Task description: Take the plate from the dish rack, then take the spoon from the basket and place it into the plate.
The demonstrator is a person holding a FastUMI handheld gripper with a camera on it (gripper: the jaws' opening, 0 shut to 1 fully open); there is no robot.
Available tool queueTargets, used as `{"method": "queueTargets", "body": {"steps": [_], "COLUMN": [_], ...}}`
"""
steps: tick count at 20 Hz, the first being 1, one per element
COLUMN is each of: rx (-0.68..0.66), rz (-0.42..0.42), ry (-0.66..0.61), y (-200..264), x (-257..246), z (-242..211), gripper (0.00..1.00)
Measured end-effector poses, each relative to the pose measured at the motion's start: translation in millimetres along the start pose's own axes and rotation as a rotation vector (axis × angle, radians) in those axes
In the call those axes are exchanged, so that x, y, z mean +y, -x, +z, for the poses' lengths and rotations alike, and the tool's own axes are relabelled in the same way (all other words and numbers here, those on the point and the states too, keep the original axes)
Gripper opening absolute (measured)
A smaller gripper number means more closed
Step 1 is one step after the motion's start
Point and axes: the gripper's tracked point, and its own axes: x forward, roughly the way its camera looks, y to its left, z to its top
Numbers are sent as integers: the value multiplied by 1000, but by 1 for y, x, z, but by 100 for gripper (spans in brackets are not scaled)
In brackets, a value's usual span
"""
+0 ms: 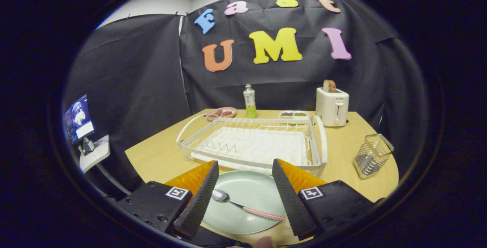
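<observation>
Spoon [243, 205] and plate [247, 189] sit together between the jaws, which stand wide apart and grip nothing; the gripper [243, 198] hangs just above them. The spoon lies across the plate with its shiny metal bowl close to the left finger and its slim handle, wrapped in a red-and-white checked pattern, running toward the right finger. The plate is a round, smooth, pale green dish, lying flat on the light wood-grain table [152, 156] just in front of the dish rack [251, 141]. By the look of it, both steps are done, so the next move asks for little more than backing the jaws away without nudging the handle (it lies close to the right finger). Beyond the plate, the dish rack is a white wire frame over a ribbed drain tray, with nothing standing in it. Off to the right stands the basket [372, 156], a small square wire caddy; whether anything is left in it I cannot tell.
</observation>
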Motion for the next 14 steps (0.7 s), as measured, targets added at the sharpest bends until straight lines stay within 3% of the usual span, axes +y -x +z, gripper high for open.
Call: {"method": "queueTargets", "body": {"steps": [2, 7, 14], "rx": [-75, -205, -335], "rz": [-68, -207, -276], "ry": [-1, -17, -29], "y": [10, 34, 68], "x": [-12, -31, -33], "z": [13, 22, 28], "gripper": [98, 100, 100]}}
